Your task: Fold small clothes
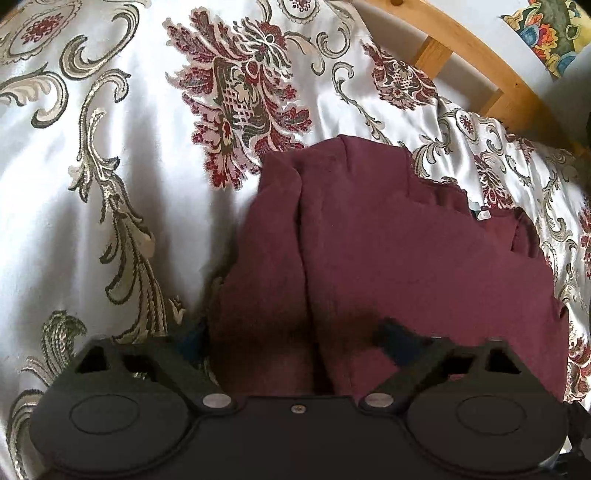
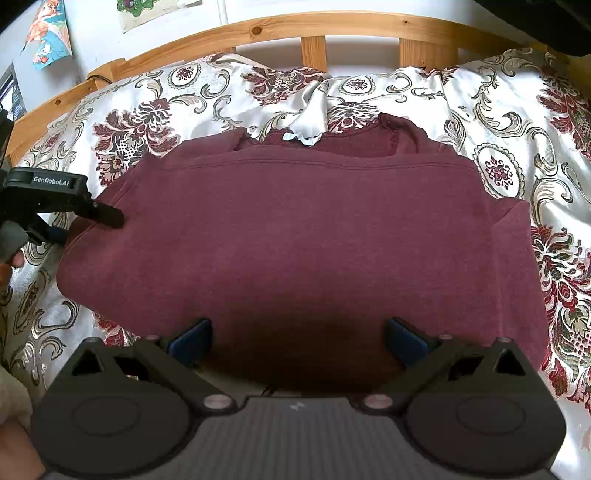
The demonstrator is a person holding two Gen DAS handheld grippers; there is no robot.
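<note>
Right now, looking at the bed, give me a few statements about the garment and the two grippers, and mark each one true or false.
1. The maroon garment lies on a floral bedspread. True.
2. The right gripper is clamped shut on the garment. False: its jaws stand wide apart over the near edge.
3. The left gripper sits at the garment's left side. True.
4. A wooden bed frame runs behind the bedspread. True.
5. The garment is bright blue. False: it is maroon.
</note>
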